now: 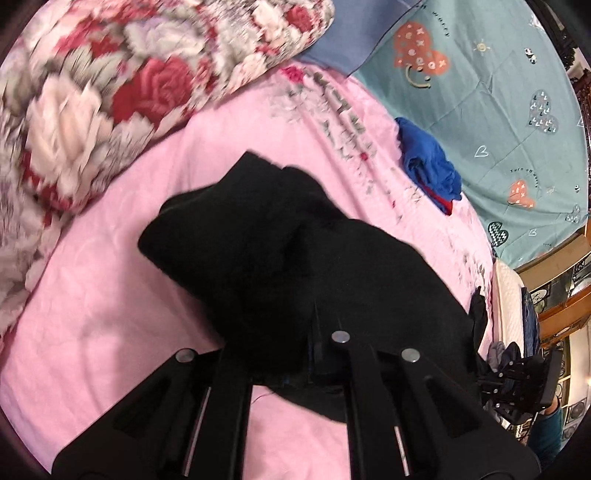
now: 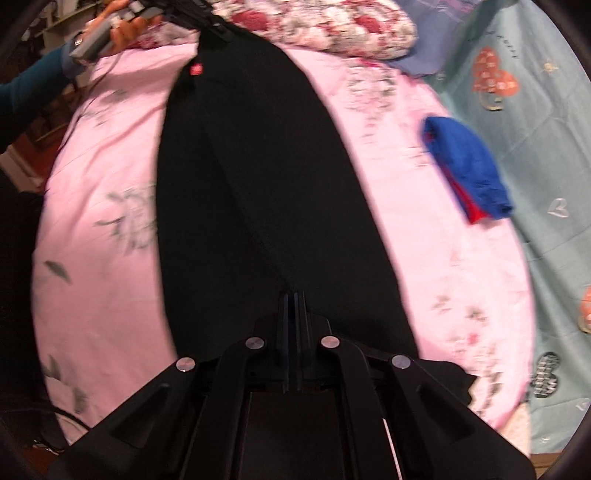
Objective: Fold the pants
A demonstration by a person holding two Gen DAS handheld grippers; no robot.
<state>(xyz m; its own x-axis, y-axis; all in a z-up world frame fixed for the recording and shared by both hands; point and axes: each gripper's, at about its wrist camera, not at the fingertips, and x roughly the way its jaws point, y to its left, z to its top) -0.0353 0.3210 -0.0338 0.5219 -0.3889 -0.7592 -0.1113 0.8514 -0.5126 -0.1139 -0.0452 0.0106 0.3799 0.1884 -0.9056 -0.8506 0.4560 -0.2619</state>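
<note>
A bed (image 2: pixel 110 155) with a pink cover carries black pants (image 2: pixel 251 177) stretched lengthwise between both tools, the far end bunched. A folded blue cloth (image 2: pixel 465 170) lies well apart. The right gripper (image 2: pixel 294 314) has its fingers clenched on the near end of the pants. The left gripper (image 1: pixel 291 354) is buried in fabric; whether it grips I cannot tell. Uneven pulling could twist the legs. Only the right view shows the red tag (image 2: pixel 197 69) and the person's hand (image 2: pixel 125 29).

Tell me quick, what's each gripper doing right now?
Left gripper: closed on the black fabric pants, bunched up.
Right gripper: closed on the pants' other end.
</note>
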